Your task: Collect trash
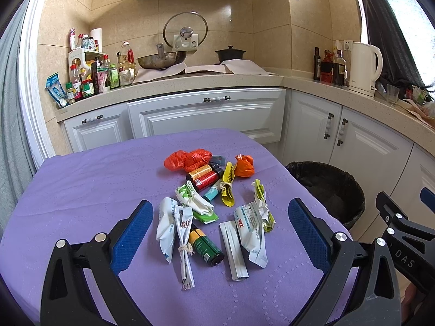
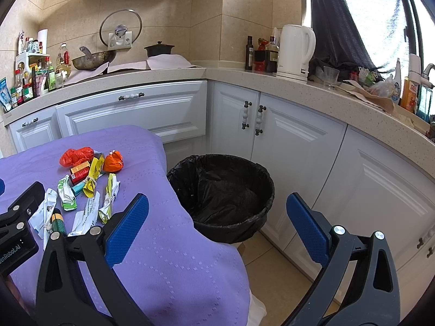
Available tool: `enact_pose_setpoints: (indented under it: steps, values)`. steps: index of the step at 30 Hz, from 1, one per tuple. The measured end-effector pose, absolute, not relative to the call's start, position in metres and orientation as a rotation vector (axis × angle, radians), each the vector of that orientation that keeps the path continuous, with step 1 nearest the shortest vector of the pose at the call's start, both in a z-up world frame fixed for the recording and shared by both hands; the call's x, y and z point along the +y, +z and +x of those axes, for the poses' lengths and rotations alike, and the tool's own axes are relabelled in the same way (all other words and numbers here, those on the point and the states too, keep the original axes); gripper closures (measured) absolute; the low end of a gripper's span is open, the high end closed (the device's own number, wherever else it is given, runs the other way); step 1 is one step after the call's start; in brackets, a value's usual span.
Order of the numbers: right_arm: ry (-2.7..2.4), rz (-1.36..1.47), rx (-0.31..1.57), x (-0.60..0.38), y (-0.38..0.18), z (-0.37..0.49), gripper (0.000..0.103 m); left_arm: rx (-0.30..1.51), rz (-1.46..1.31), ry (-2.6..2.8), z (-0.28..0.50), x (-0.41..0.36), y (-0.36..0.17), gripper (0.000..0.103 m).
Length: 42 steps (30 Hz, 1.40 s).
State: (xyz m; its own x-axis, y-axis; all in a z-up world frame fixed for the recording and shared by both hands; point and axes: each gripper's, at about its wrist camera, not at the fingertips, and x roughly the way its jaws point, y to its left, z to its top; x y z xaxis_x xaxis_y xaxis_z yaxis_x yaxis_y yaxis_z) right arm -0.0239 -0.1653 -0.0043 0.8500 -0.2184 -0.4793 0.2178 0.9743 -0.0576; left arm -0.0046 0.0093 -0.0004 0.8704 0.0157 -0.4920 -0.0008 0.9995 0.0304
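Observation:
A heap of trash lies on the purple-covered table: orange plastic bags, small bottles, a green bottle, white wrappers, yellow wrappers. The heap also shows in the right wrist view. My left gripper is open and empty, its fingers either side of the near wrappers, above them. My right gripper is open and empty, over the table's right edge near the black-lined bin, which also shows in the left wrist view.
White kitchen cabinets run behind and right of the bin. The counter holds a kettle, bottles, a wok and a pot. Tan floor shows beside the table.

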Motion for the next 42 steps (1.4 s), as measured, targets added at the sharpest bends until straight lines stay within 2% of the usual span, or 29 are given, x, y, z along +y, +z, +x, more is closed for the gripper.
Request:
enact_pose_setpoints:
  steps: [23, 36, 40, 42]
  values:
    - [-0.227, 0.005, 0.525, -0.170, -0.011, -0.024, 0.004, 0.533, 0.034, 0.015, -0.004, 0.009, -0.011, 0.006]
    - [-0.163, 0.033, 0.588, -0.155, -0.030, -0.006, 0.004, 0.636, 0.025, 0.127, 0.011, 0.068, -0.035, 0.007]
    - [-0.131, 0.025, 0.622, -0.146, -0.041, 0.001, 0.014, 0.684, 0.017, 0.140, 0.012, 0.079, -0.047, 0.007]
    - [-0.119, 0.021, 0.642, -0.142, -0.045, 0.006, 0.016, 0.701, 0.023, 0.140, 0.012, 0.080, -0.052, 0.007]
